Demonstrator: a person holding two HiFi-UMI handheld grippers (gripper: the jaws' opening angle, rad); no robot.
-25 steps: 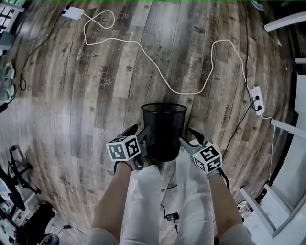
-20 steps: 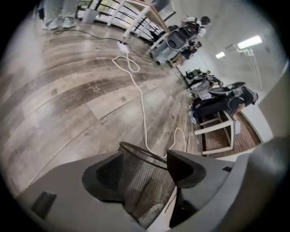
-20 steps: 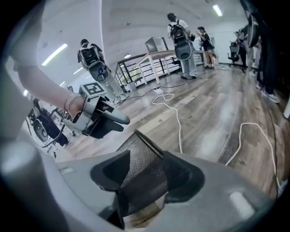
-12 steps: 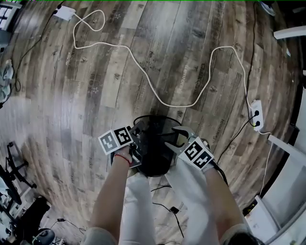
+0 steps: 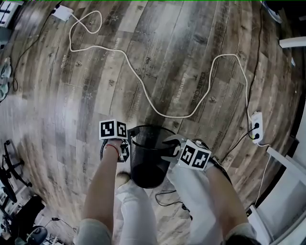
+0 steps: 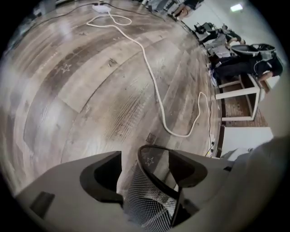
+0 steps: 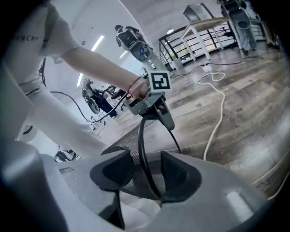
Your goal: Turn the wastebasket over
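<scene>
The black mesh wastebasket (image 5: 148,162) stands upright on the wood floor, just ahead of the person's legs. My left gripper (image 5: 126,146) is at the left side of its rim and my right gripper (image 5: 168,147) at the right side. In the left gripper view the thin mesh wall (image 6: 145,204) runs up between the wide-apart jaws of the left gripper (image 6: 149,163), which have just been opening. In the right gripper view the rim and mesh (image 7: 129,145) cross between the jaws of the right gripper (image 7: 147,170). These have just been closing a little but still stand apart.
A long white cable (image 5: 158,103) snakes over the floor beyond the basket to a power strip (image 5: 257,122) on the right. A white adapter (image 5: 62,13) lies far left. A black cable (image 5: 165,196) trails by the feet. White furniture (image 5: 287,191) stands right, dark equipment (image 5: 14,177) left.
Both grippers came down from beside the basket's lower wall onto its rim, the left one sinking more. Each now has the mesh wall between its jaws. The basket is still upright.
</scene>
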